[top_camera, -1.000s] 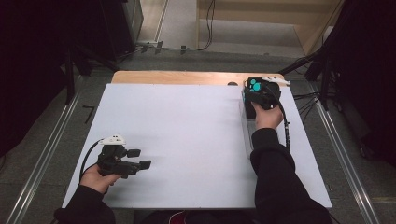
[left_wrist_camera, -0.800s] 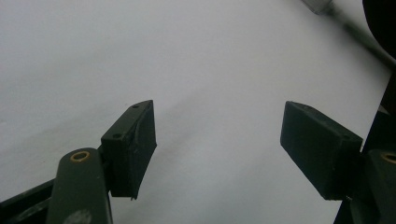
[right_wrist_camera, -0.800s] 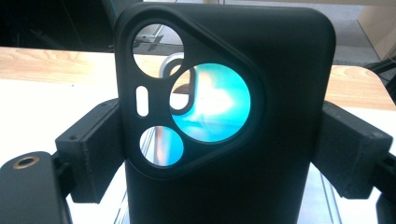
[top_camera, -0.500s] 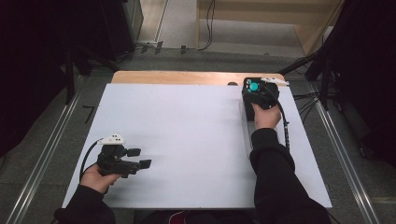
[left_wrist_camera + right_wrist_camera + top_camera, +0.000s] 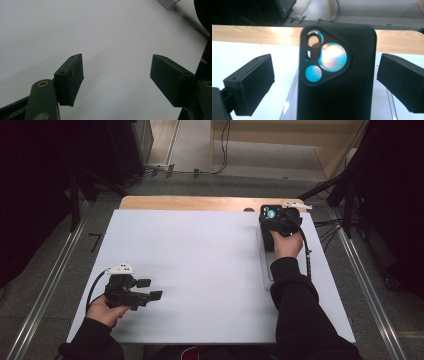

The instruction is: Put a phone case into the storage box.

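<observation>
Little has shifted since a second ago: the right gripper (image 5: 281,218) hovers at the table's (image 5: 200,270) far right, the left gripper (image 5: 142,290) rests near-left.

Both grippers' jaws stand spread. A black phone (image 5: 337,75) stands upright between the right jaws, untouched, over a clear tray (image 5: 265,265). My guess is the grasp is lined up but not yet made; closing and lifting remain.

1. The phone case (image 5: 337,82) looked like matt black plastic or rubber, smooth, with glossy lens glass at its 11 o'clock corner.
2. The worktop (image 5: 200,265) had a matt white sheet over pale wood along its 12 o'clock edge.
3. The right gripper (image 5: 324,85) fingers (image 5: 249,85) were matt black and finely textured.
</observation>
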### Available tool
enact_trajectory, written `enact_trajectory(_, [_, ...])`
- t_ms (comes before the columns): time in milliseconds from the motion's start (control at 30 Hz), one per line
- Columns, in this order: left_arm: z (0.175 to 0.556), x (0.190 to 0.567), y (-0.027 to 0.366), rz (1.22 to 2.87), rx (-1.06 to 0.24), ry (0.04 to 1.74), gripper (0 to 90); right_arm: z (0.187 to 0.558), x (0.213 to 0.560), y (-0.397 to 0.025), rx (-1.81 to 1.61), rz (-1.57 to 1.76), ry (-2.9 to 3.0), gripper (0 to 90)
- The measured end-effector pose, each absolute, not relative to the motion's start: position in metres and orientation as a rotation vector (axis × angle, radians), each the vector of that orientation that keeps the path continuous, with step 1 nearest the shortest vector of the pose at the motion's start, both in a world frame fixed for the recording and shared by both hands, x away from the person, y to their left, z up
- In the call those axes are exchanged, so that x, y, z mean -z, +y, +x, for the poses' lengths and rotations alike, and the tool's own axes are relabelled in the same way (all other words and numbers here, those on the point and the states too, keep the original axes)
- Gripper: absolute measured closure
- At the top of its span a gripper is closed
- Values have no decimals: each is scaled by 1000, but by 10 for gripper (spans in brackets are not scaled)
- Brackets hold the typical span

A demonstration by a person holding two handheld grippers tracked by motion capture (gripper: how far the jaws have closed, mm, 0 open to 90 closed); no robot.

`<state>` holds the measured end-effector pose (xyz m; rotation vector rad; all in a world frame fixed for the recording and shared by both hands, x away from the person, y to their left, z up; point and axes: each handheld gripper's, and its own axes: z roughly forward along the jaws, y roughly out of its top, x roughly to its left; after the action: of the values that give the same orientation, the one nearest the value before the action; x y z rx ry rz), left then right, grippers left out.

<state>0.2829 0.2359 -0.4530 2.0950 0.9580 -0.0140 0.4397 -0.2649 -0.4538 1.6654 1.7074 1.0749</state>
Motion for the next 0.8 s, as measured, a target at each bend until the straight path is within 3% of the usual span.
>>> enact_trajectory(800, [283,453,234,2093,19,958,272,385,412,-244,-1256,1546,1955,0])
